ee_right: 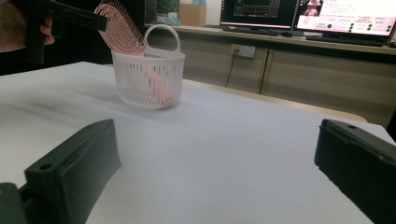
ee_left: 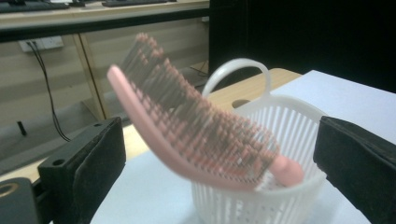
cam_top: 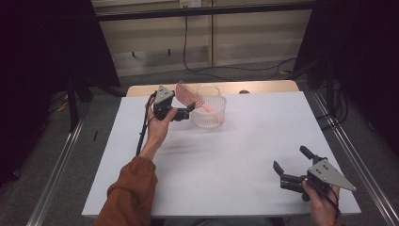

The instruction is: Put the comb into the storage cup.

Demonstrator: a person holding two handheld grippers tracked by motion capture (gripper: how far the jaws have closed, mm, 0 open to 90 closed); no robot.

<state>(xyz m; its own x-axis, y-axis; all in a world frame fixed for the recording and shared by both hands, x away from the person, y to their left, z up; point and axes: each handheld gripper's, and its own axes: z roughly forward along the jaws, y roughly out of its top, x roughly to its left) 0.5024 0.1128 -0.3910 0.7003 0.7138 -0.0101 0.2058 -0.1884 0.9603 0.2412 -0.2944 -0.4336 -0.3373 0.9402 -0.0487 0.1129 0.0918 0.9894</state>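
The work in hand looks like putting the brush [cam_top: 189, 97] into the basket [cam_top: 210, 113], and by my judgement it is all but done: the pink brush stands handle-down inside the white basket, leaning on the rim with its bristled head sticking out toward the upper left, at the upper middle of the high view. The left gripper [cam_top: 188, 112] sits just left of the basket; in its own view its fingers [ee_left: 95, 161] are spread wide, one on either side of the brush and pinching nothing, so the brush appears released. What is left, as I judge it, is to draw that gripper clear without knocking the head, since the brush sits tilted rather than settled deep. The right gripper [cam_top: 278, 175] waits at the lower right of the high view, well apart from the basket, fingers [ee_right: 74, 163] spread and empty above the bare desk [cam_top: 244, 155]. By count: one brush, one basket with one hoop handle, two grippers, one white desk.
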